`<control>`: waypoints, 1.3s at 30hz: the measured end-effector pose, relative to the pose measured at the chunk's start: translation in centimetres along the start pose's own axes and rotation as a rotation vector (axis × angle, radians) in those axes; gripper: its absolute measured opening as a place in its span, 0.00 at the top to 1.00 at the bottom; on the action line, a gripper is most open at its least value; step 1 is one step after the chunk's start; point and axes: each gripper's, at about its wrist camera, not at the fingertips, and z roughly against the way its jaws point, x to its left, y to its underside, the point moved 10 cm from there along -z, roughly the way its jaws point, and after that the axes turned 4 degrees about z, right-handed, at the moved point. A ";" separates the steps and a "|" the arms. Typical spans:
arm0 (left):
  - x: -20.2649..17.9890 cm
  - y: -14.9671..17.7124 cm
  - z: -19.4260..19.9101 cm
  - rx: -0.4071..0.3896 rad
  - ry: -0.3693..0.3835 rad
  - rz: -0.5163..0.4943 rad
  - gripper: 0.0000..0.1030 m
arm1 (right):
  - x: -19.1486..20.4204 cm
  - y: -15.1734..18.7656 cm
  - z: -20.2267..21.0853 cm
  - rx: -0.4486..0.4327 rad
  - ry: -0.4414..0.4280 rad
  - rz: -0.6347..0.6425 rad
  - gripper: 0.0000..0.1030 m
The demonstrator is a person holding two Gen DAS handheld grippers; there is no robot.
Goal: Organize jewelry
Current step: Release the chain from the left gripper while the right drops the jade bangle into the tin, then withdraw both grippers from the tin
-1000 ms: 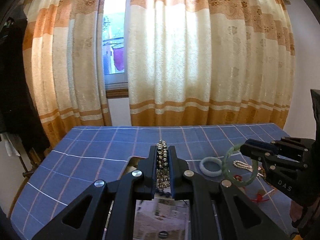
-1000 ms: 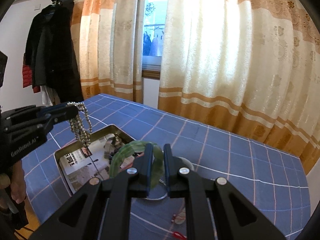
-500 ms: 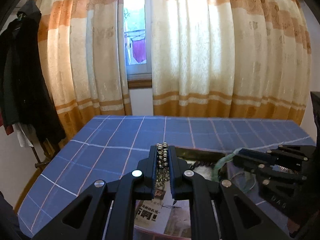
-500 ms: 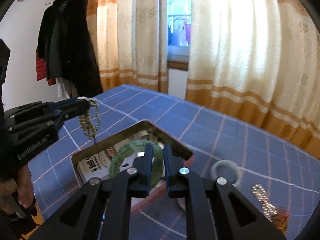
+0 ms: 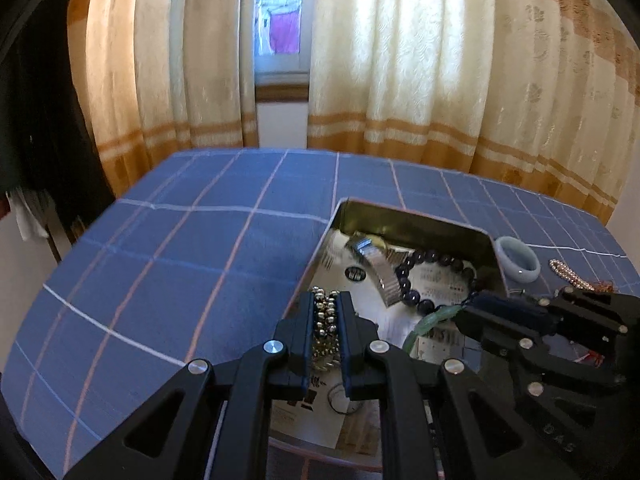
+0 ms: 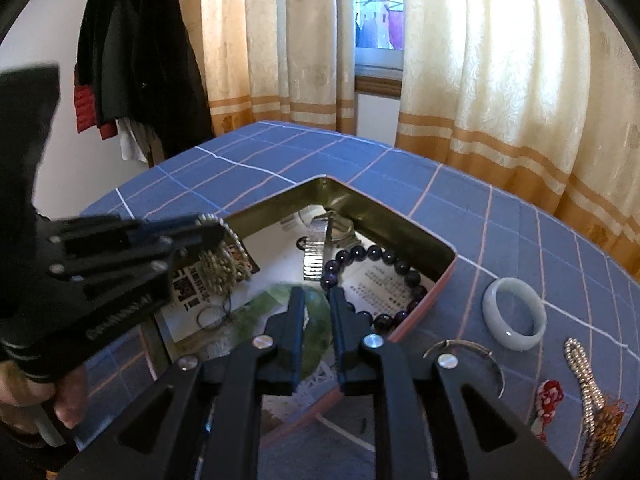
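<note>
Left tongs: opening, silver bead chain between them, limp, light | Right tongs: opening around green bangle, stiff, slick, brittle; grip across rim | Both over tin on desk

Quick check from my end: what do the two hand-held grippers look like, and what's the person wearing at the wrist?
Both are matte black plastic with silver round bolts. The left hand-held gripper has dark blue inner pads, and an exposed coil spring shows on its side in the right wrist view. The right hand-held gripper bears raised lettering. A dark sleeve with pale cuff stripes covers the left wrist.
</note>
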 end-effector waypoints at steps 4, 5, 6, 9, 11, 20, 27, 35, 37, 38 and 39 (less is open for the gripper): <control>-0.1 0.5 0.2 0.008 -0.003 0.005 0.66 | -0.2 0.2 0.4 -0.007 -0.002 -0.011 0.51; -0.3 0.5 0.5 0.002 0.010 0.007 0.62 | -0.2 0.3 0.6 -0.008 0.004 -0.007 0.51; -0.5 0.5 0.6 0.002 0.024 0.007 0.53 | -0.2 0.4 0.8 -0.010 0.005 -0.006 0.51; -1.1 0.5 1.0 0.011 0.045 0.011 0.38 | -0.8 0.6 1.7 -0.029 0.002 -0.026 0.44; -1.2 0.5 1.1 0.012 0.019 0.010 0.38 | -1.5 0.8 2.6 -0.043 0.009 -0.040 0.44; -5.0 -0.8 3.3 -0.044 0.076 0.003 0.38 | -7.2 1.2 7.0 -0.108 0.081 -0.126 0.35; -10.9 0.0 3.9 -0.047 0.147 -0.107 0.38 | -13.5 6.1 11.1 -0.085 0.189 -0.224 0.35; -16.6 2.5 2.6 0.000 0.200 -0.182 0.38 | -13.8 11.9 11.3 0.049 0.186 -0.217 0.35; -17.1 3.1 2.1 0.016 0.201 -0.182 0.38 | -13.5 12.2 11.0 0.062 0.171 -0.214 0.35; -17.2 3.2 2.0 0.024 0.205 -0.177 0.38 | -13.4 12.3 10.8 0.070 0.160 -0.217 0.35; -17.2 3.4 1.8 0.030 0.205 -0.174 0.38 | -13.5 12.4 10.6 0.076 0.151 -0.215 0.35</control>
